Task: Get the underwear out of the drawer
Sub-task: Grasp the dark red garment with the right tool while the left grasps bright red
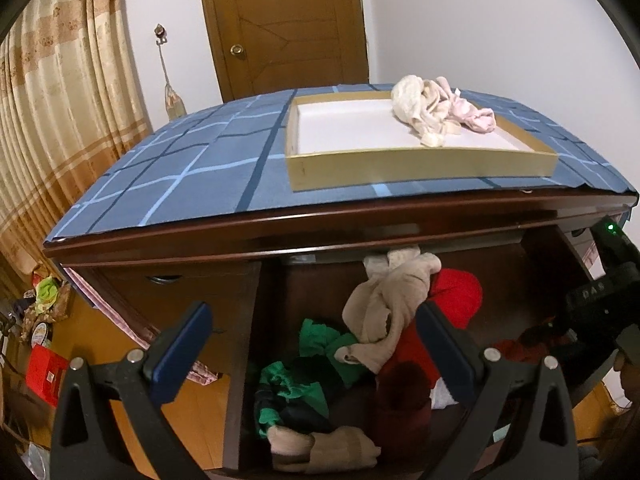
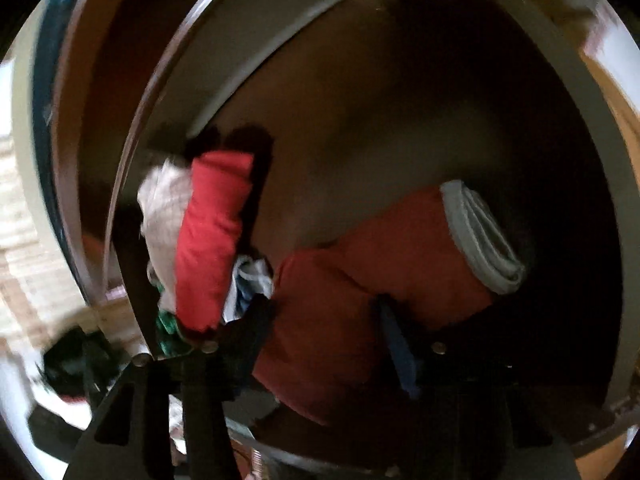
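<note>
The dark wooden drawer (image 1: 243, 340) stands pulled out and holds a heap of underwear: a beige piece (image 1: 392, 304), a bright red one (image 1: 456, 292), green ones (image 1: 320, 340) and another beige roll (image 1: 328, 448). My left gripper (image 1: 312, 344) hovers above the heap, open and holding nothing. My right gripper (image 2: 324, 326) is down inside the drawer (image 2: 168, 92), open, its fingers straddling a dark red garment (image 2: 400, 248) with a grey waistband (image 2: 480, 236). The picture is blurred, so I cannot tell if the pads touch it. The right gripper's black body (image 1: 600, 304) shows at the drawer's right side.
On the dresser top, over a blue checked cloth (image 1: 180, 168), sits a shallow tray (image 1: 420, 168) with cream and pink underwear (image 1: 432, 108) in its far right corner. A wooden door (image 1: 280, 24) and curtain (image 1: 52, 100) stand behind. Clutter and a red box (image 1: 44, 372) lie on the floor at left.
</note>
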Available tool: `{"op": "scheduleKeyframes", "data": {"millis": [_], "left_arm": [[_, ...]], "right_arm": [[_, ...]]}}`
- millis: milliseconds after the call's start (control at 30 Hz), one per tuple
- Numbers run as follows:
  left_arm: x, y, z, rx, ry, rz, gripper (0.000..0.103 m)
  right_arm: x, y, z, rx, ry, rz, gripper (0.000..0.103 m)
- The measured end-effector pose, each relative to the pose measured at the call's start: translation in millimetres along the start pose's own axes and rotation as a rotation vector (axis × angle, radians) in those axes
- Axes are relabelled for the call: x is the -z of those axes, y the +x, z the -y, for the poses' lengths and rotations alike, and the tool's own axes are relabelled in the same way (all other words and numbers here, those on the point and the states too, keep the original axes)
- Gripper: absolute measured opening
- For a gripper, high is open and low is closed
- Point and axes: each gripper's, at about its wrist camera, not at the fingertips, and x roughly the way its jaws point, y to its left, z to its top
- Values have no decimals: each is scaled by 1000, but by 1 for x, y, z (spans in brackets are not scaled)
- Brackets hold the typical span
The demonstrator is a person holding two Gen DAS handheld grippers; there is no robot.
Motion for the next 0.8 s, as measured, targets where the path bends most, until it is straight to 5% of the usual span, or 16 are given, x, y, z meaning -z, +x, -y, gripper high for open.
{"op": "scheduleKeyframes", "data": {"millis": [167,233,367,467,533,700,800], "left_arm": [[1,2,2,1,9,-8,103],[1,2,2,2,6,-7,103],[0,1,0,2,-7,-1,103],[-1,-1,-4,0,-17,4,103],[-2,-1,-7,4,-26,3,103],[-2,3,-6,20,-36,-15,103],[-2,2,-5,21,-24,-14,103]], "right_arm": [[-7,10,-4,-17,77,-2,86],[-7,17,-18,29,20,-17,97],[5,32,-51,195,-202,-47,101],[18,33,-59,250,-331,-66,98],[21,27,-55,250,-340,-69,80],[16,11,-23,-9,-222,-153,51],[17,-6,-20,-88,-212,-104,45]]}}
